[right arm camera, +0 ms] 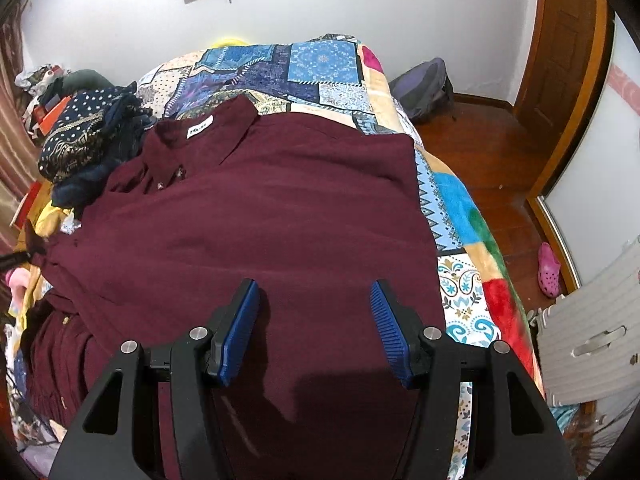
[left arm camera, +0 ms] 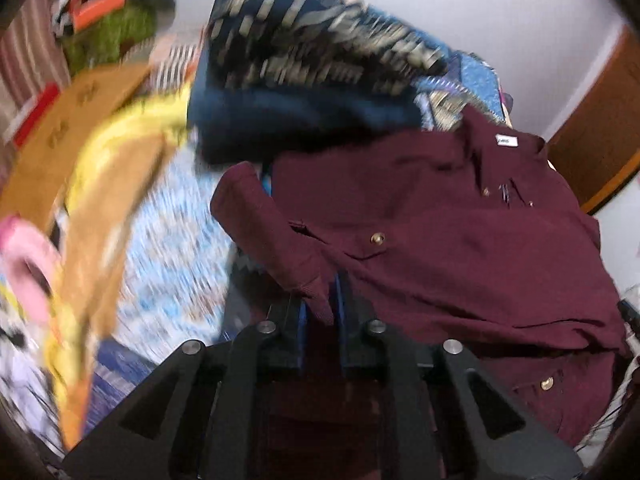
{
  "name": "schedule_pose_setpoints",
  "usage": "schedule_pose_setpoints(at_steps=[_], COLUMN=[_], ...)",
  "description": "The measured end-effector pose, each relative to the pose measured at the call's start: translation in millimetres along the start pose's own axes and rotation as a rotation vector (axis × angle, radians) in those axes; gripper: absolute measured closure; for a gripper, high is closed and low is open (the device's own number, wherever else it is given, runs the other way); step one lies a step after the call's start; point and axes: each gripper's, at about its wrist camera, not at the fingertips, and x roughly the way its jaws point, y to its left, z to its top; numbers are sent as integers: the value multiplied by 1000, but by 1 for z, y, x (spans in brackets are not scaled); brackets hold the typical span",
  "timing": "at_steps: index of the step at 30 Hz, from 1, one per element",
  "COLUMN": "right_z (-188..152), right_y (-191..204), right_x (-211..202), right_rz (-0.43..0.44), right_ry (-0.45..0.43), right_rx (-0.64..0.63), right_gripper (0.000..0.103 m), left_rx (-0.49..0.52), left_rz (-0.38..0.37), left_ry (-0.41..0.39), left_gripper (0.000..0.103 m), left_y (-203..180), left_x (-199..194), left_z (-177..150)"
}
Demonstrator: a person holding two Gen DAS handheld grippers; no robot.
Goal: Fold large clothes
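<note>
Through the left wrist camera I see my left gripper [left arm camera: 322, 300] pinching a fold of the maroon shirt [left arm camera: 460, 240], whose body spreads ahead and to its right; a navy patterned garment [left arm camera: 304, 60] is heaped beyond. Through the right wrist camera, my right gripper [right arm camera: 314, 320] hovers with jaws apart and nothing between them, the maroon shirt [right arm camera: 260, 220] directly beneath and ahead on the patchwork bedspread [right arm camera: 320, 68].
</note>
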Motion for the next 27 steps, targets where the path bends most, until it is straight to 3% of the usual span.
schedule_pose_setpoints(at_steps=[4, 7, 8, 9, 10, 15, 24, 27], right_z=[0, -1, -1, 0, 0, 4, 31, 46], right_y=[-1, 0, 0, 0, -1, -2, -16, -25], right_x=[0, 0, 0, 1, 1, 2, -17, -19], right_rz=[-2, -5, -4, -3, 0, 5, 43, 20], right_ry=[5, 7, 9, 10, 12, 22, -40, -68], right_rx=[17, 16, 16, 16, 19, 28, 34, 27], right_gripper=[45, 45, 45, 45, 45, 45, 45, 44], left_rx=[-63, -51, -46, -38, -29, -37, -52, -47], left_rz=[-55, -57, -44, -1, 28, 57, 37, 22], left_ry=[63, 82, 86, 85, 81, 74, -59, -56], left_gripper=[88, 83, 77, 64, 59, 59, 57, 55], left_y=[13, 16, 14, 15, 17, 33, 46, 44], left_x=[11, 6, 4, 2, 1, -7, -33, -20], left_z=[-15, -22, -23, -25, -28, -33, 28, 53])
